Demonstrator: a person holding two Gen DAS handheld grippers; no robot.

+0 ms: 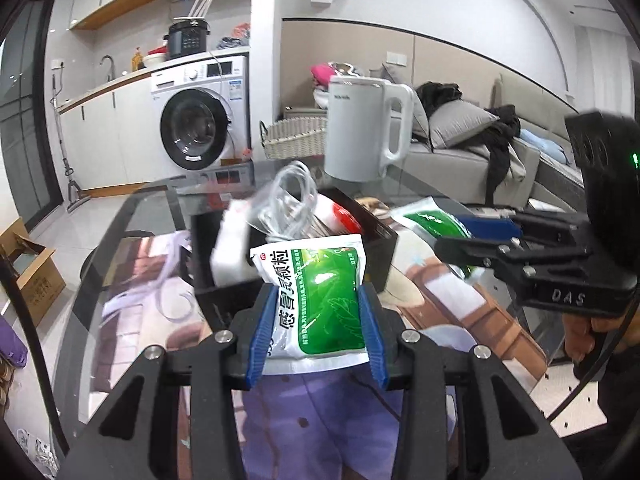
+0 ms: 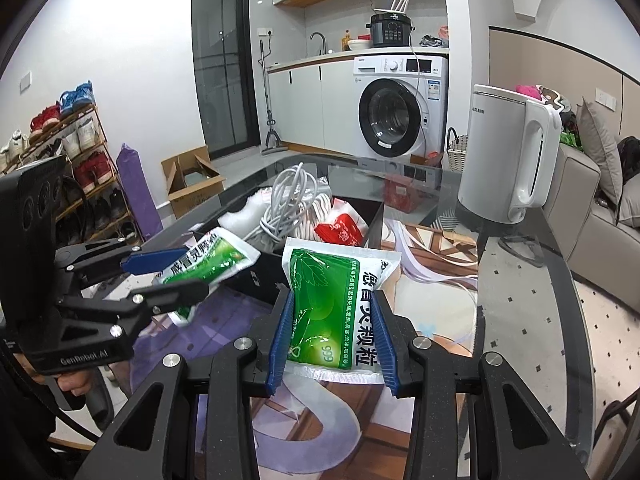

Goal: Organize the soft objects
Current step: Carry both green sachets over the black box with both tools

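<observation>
Each gripper holds a soft green-and-white sachet with a leaf drawing and Chinese lettering; on the right gripper's sachet [image 2: 336, 312] "999" can be read. The left gripper's sachet [image 1: 320, 300] hangs just near of the black box [image 1: 380, 240], which holds a coiled white cable [image 1: 288, 200], a white block and a red-and-white packet. The left gripper [image 1: 318, 332] has its blue pads pressed on its sachet's sides; its body reads "GenRobot.AI". The right gripper [image 2: 334, 340], marked "DAS", is likewise clamped on its sachet. A white kettle [image 2: 508, 156] stands farther right on the glass table [image 2: 532, 320].
</observation>
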